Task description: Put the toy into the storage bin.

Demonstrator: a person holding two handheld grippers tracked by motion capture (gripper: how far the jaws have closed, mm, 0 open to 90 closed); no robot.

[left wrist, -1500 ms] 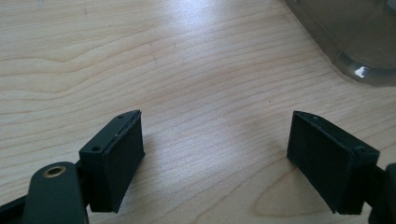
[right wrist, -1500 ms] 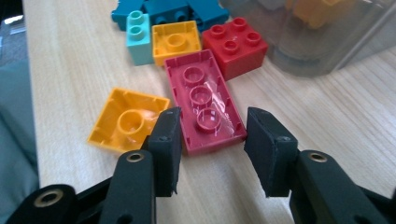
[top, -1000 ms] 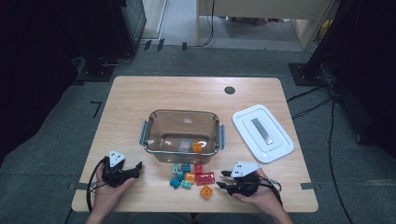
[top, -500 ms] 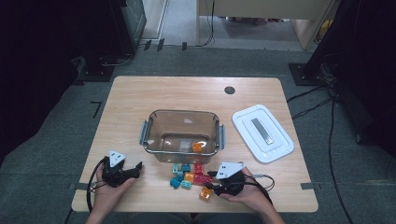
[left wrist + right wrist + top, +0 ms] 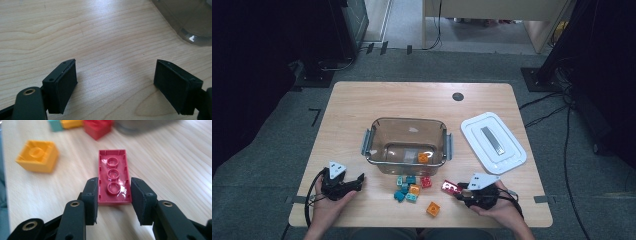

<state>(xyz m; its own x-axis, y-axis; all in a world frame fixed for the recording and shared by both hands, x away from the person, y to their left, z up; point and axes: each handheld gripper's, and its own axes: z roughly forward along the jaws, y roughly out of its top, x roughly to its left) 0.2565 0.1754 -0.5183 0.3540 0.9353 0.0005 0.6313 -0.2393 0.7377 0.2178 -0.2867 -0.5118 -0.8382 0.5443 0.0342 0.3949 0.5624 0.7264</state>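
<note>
A flat red brick (image 5: 113, 178) lies underside up between the jaws of my right gripper (image 5: 114, 182), and both pads press on its long sides. These jaws have just been closing on it. From above, the red brick (image 5: 451, 187) sits just left of the right gripper (image 5: 460, 192), near the table's front edge. My left gripper (image 5: 357, 181) rests at the front left, open, with bare wood between its pads (image 5: 63, 82). A clear brown container (image 5: 406, 120) stands mid-table with one orange brick (image 5: 423, 157) inside.
Several small bricks (image 5: 409, 189) in teal, orange and red lie in a cluster just in front of the container. A loose orange brick (image 5: 433, 208) sits near the front edge, left of the right gripper. The white lid (image 5: 493, 142) lies to the container's right.
The right gripper reached left to the brick cluster, then drew back to the right with the red brick between its narrowing jaws. The left gripper has not moved.
</note>
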